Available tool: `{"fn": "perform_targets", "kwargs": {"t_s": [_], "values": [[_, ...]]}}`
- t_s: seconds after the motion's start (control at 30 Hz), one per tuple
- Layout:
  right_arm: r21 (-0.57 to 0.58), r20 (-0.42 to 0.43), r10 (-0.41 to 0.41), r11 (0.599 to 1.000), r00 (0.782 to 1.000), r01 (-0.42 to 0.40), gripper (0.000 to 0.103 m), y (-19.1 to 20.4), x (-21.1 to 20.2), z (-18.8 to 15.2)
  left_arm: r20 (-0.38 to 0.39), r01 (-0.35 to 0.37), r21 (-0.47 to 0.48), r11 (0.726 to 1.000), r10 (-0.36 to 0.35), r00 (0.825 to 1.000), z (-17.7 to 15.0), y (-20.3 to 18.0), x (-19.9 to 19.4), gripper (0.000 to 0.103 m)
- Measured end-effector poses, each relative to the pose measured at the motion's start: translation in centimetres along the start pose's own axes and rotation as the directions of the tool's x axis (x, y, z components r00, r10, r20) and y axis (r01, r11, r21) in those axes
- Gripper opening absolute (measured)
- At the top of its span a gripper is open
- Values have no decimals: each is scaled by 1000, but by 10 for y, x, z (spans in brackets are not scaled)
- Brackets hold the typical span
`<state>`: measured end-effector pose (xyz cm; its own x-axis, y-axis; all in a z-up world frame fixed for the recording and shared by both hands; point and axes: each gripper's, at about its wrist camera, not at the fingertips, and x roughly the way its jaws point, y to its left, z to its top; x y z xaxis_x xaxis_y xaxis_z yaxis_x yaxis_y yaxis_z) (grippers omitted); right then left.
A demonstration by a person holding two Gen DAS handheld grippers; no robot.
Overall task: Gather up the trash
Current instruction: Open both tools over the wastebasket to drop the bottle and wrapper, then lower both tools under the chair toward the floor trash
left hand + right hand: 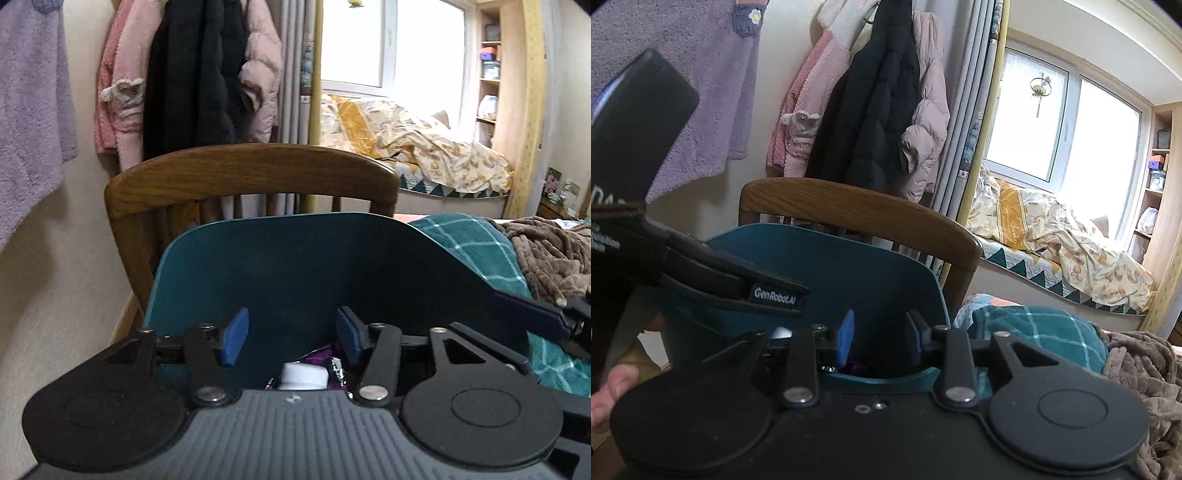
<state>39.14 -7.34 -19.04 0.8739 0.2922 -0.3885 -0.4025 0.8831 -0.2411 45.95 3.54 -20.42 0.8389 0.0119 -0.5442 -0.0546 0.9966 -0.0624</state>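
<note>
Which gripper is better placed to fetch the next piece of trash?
Neither clearly: left gripper and right gripper both hang open and empty over the teal bin. No loose trash shows outside it; a white cap and a purple wrapper lie inside.

Teal bin upright (open-topped); purple wrapper, white bottle inside.

Both wrist views close over bin
</note>
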Motion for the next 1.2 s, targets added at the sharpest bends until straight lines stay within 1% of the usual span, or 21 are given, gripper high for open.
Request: {"fn": "perform_targets", "kwargs": {"t_s": [0.03, 0.07, 0.13, 0.2, 0.23, 0.3, 0.43, 0.57, 0.6, 0.7, 0.73, 0.77, 0.83, 0.87, 1.0, 1.07, 1.2], "values": [[-2, 4, 5, 1000, 1000, -5, 40, 0, -2, 0, 4, 8, 6, 1000, -8, 1000, 0, -3, -1, 62], [-6, 7, 7, 1000, 1000, -7, 41, 1, -3, 0, 12, 1, 11, 1000, -1, 1000, -1, -4, -3, 63], [-19, 14, -10, 1000, 1000, 10, 41, 3, -8, -1, 23, -25, 11, 1000, 25, 999, -3, -6, -6, 76], [-22, 19, -14, 1000, 1000, 15, 43, 2, -11, 0, 27, -13, -8, 1000, 13, 1000, -5, -2, -11, 80], [-16, 24, -13, 1000, 1000, 13, 48, 1, -14, -1, 31, -2, -16, 1000, 3, 1000, -5, 0, -13, 80], [-1, 33, 0, 1000, 999, 0, 54, -3, -20, -1, 40, 4, -25, 1000, -3, 999, -7, 4, -19, 80], [-1, 57, 3, 1000, 998, -3, 57, -4, -34, -3, 65, -5, -27, 1000, 6, 998, -8, 10, -32, 80], [14, 84, 28, 999, 996, -29, 62, -3, -51, -5, 88, 17, -30, 999, -14, 996, -13, 19, -48, 82], [16, 91, 33, 999, 995, -35, 64, -3, -54, -6, 93, 16, -26, 1000, -14, 996, -15, 20, -52, 83], [23, 103, 45, 999, 994, -48, 66, 0, -64, -10, 123, 32, 11, 999, -33, 992, -23, 22, -68, 83], [30, 106, 54, 998, 993, -58, 68, 1, -68, -12, 131, 30, 22, 999, -32, 991, -26, 22, -73, 85], [37, 106, 64, 997, 992, -68, 69, 1, -71, -15, 137, 39, 34, 999, -43, 990, -31, 22, -79, 87], [45, 113, 75, 996, 991, -80, 71, 3, -77, -21, 147, 62, 42, 997, -68, 987, -39, 24, -89, 93], [48, 115, 82, 995, 990, -88, 72, 3, -80, -24, 153, 70, 47, 996, -77, 985, -44, 26, -94, 94], [69, 121, 109, 991, 987, -118, 78, 5, -92, -38, 153, 78, 91, 993, -92, 984, -68, 28, -106, 95], [84, 118, 129, 987, 985, -139, 82, 8, -95, -48, 134, 95, 102, 990, -108, 985, -83, 31, -107, 95], [111, 92, 170, 977, 981, -180, 90, 16, -97, -78, 98, 99, 116, 988, -110, 989, -115, 36, -105, 97]]}}
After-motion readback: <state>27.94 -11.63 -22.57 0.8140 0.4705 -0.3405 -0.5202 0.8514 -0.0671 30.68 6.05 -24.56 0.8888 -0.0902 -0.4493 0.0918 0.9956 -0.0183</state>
